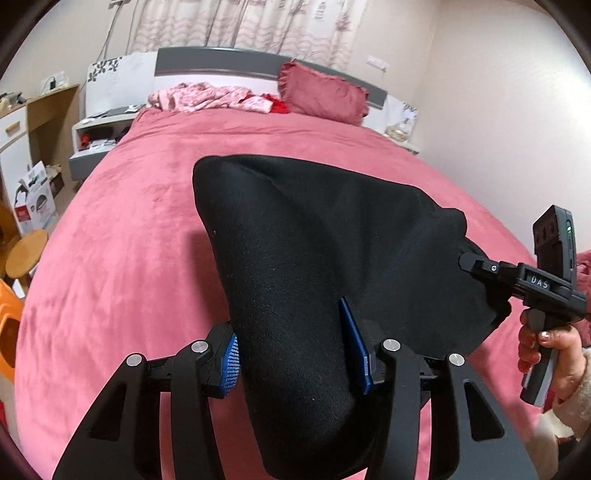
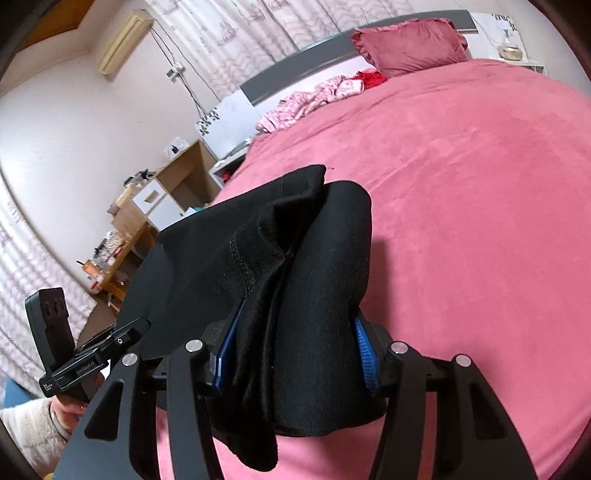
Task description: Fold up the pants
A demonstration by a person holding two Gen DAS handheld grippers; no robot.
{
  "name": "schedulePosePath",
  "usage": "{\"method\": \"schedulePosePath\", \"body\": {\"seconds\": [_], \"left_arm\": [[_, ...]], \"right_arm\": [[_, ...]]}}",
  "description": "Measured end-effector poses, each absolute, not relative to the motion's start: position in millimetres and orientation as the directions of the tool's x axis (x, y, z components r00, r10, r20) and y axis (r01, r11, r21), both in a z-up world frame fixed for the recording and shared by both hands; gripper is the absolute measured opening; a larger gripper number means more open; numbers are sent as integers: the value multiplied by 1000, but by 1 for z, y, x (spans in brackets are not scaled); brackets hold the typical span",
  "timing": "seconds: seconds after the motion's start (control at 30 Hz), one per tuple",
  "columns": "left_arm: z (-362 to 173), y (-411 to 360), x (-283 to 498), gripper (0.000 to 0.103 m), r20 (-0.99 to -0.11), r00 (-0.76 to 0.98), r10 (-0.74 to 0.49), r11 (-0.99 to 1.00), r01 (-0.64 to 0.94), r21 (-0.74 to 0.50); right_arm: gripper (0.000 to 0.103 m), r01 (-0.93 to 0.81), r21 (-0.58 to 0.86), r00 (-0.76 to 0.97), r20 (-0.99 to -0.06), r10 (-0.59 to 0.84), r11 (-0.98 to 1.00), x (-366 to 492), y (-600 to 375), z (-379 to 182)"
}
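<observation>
Plush pink bed [image 1: 155,206] below patterned curtains [image 1: 236,22], my left gripper [image 1: 295,354] and right gripper [image 2: 293,354] each clenching bunched black knit pants [image 1: 314,236]

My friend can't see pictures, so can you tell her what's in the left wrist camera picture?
The left tool is shut on black pants, holding them up over a bed with a pink blanket. At the right, a hand holds the right tool, which meets the other end of the pants. A pink pillow and crumpled clothes lie by the headboard.
</observation>
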State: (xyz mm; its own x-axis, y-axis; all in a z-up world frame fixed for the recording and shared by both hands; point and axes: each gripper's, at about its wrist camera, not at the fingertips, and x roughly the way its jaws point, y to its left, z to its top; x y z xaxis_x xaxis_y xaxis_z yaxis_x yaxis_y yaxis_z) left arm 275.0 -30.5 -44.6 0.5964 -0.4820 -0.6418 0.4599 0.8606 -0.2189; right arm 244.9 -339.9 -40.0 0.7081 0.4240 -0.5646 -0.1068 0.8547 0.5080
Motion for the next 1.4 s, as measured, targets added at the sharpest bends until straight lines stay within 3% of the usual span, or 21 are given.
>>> {"method": "schedulePosePath", "body": {"seconds": [0.1, 0.13, 0.17, 0.2, 0.27, 0.37, 0.53, 0.57, 0.6, 0.77, 0.9, 1.0, 1.4], "left_arm": [[-74, -37, 301, 48, -677, 582, -450, 870, 455, -188], [-83, -37, 305, 50, -689, 578, -438, 875, 448, -181], [-94, -34, 308, 58, -683, 585, -437, 880, 436, -189], [-98, -30, 307, 72, -665, 607, -434, 884, 427, -188], [-105, -23, 304, 79, -638, 649, -414, 896, 415, -159], [-104, -23, 292, 79, -612, 694, -379, 914, 385, -130], [-93, -23, 260, 81, -590, 749, -301, 943, 328, -65], [-88, -22, 250, 91, -595, 758, -268, 953, 301, -45], [-86, -21, 244, 94, -598, 762, -247, 958, 287, -30], [-88, -21, 204, 96, -652, 731, -201, 965, 263, -3], [-98, -25, 170, 96, -732, 668, -132, 972, 231, 35], [-93, -19, 145, 96, -728, 664, -172, 972, 234, -16], [-50, -1, 95, 98, -672, 732, -112, 993, 109, -47]], "right_arm": [[55, -67, 461, 695, -614, 373, 885, 264, -346, -67], [60, -32, 430, 696, -638, 329, 902, 272, -347, -75], [78, -1, 446, 705, -634, 317, 895, 272, -359, -87], [81, 25, 470, 711, -629, 315, 882, 271, -367, -94], [76, 61, 510, 727, -612, 312, 858, 264, -384, -106], [76, 62, 411, 729, -641, 240, 910, 255, -377, -103], [78, 171, 424, 719, -671, 181, 889, 235, -378, -93], [80, 189, 411, 719, -677, 159, 892, 228, -377, -88], [86, 205, 383, 719, -683, 126, 901, 215, -372, -81], [100, 150, 320, 718, -685, 120, 935, 157, -333, -72], [101, 143, 293, 685, -718, 119, 945, 124, -307, -76], [101, 138, 266, 692, -715, 99, 954, 104, -293, -70], [101, 109, 155, 777, -629, 13, 982, 37, -258, -48]]}}
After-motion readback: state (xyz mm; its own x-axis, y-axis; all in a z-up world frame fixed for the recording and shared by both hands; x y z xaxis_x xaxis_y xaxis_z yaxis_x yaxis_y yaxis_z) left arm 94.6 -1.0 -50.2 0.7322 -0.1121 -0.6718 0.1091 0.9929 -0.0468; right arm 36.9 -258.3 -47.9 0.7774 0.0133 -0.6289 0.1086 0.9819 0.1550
